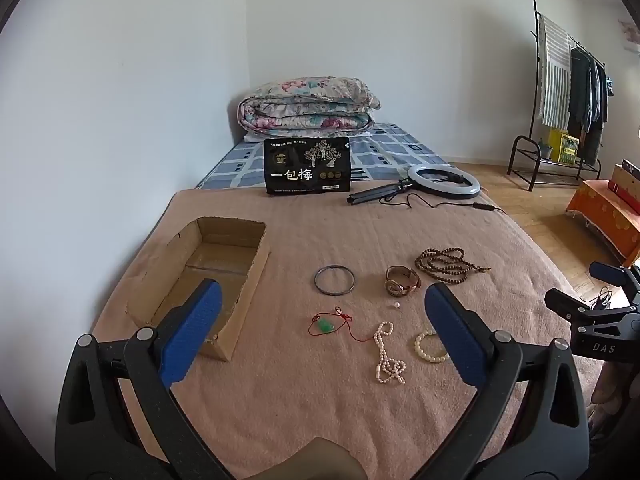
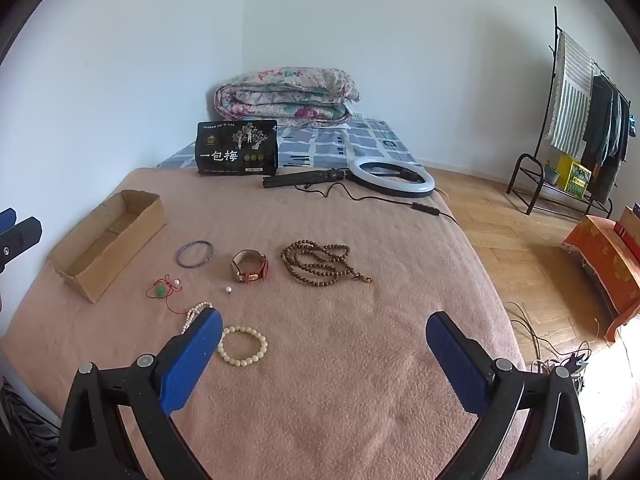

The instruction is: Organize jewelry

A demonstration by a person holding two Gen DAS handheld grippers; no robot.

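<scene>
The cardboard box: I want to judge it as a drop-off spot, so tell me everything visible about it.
The cardboard box is a shallow, open-topped brown tray with rough, torn edges and a creased floor. It looks empty. It lies flat on the pink blanket, left of the jewelry, touching nothing else visible.

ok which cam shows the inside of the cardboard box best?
Left wrist: the cardboard box sits close, its bare floor visible, though the left gripper's finger covers the near end. Right wrist sees it smaller, obliquely.
</scene>
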